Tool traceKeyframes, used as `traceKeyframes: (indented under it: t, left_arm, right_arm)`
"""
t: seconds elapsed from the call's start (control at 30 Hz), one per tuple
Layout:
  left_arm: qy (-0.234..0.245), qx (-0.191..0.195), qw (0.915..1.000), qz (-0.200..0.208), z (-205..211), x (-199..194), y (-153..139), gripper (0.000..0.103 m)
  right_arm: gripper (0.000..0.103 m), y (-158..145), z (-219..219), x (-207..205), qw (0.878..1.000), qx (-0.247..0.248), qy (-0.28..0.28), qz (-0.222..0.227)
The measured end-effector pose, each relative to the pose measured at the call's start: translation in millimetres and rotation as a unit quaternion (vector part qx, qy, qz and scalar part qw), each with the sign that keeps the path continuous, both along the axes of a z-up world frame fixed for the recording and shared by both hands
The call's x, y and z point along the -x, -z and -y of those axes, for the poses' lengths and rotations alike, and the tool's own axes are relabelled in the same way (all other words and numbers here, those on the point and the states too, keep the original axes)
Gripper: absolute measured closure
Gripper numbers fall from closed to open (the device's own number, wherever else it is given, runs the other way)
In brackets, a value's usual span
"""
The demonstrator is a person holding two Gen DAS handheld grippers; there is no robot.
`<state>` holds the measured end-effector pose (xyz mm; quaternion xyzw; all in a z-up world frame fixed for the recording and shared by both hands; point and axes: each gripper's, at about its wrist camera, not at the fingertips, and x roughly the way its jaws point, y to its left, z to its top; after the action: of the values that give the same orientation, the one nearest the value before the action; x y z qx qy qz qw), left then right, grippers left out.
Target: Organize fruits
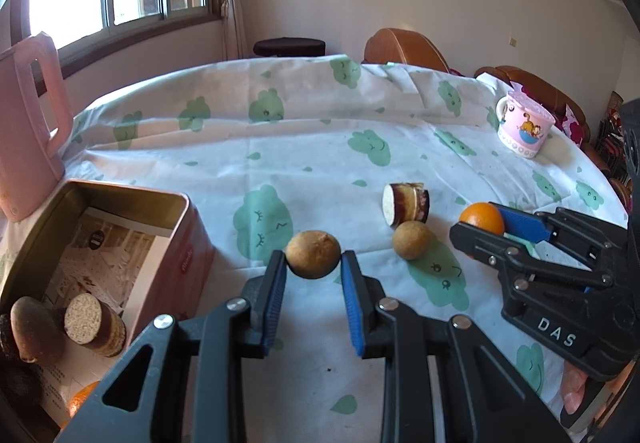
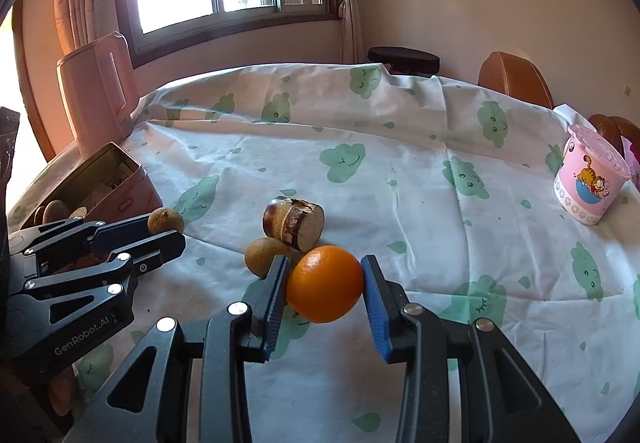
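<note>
My left gripper [image 1: 313,258] is shut on a round brown fruit [image 1: 313,253], its blue pads pressing both sides just above the cloth. My right gripper [image 2: 325,283] is shut on an orange [image 2: 325,283]; the left wrist view shows that orange [image 1: 481,218] at the right. A second brown fruit [image 1: 412,240] and a short dark cane piece [image 1: 406,203] lie on the cloth between the two grippers. An open pink tin [image 1: 192,243] at the left holds a cane piece [image 1: 94,323], a dark fruit [image 1: 34,327] and part of an orange [image 1: 82,397].
A pink jug [image 1: 28,123] stands behind the tin at the far left. A pink cartoon cup [image 1: 524,129] sits at the far right of the round table, which wears a white cloth with green prints [image 1: 300,131]. Brown chairs [image 1: 404,47] stand beyond the far edge.
</note>
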<state>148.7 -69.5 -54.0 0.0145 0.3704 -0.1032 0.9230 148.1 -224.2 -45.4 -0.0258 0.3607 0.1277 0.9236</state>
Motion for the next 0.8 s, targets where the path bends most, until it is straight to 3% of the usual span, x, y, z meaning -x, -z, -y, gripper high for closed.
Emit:
traceKeyframes:
  t: [0.8]
  left_arm:
    - [-0.013, 0.002, 0.9983, 0.057, -4, 17, -14, 0.074]
  right_arm:
    - [0.064, -12, 3, 15, 0.999, -0.017, -0.013, 0.044]
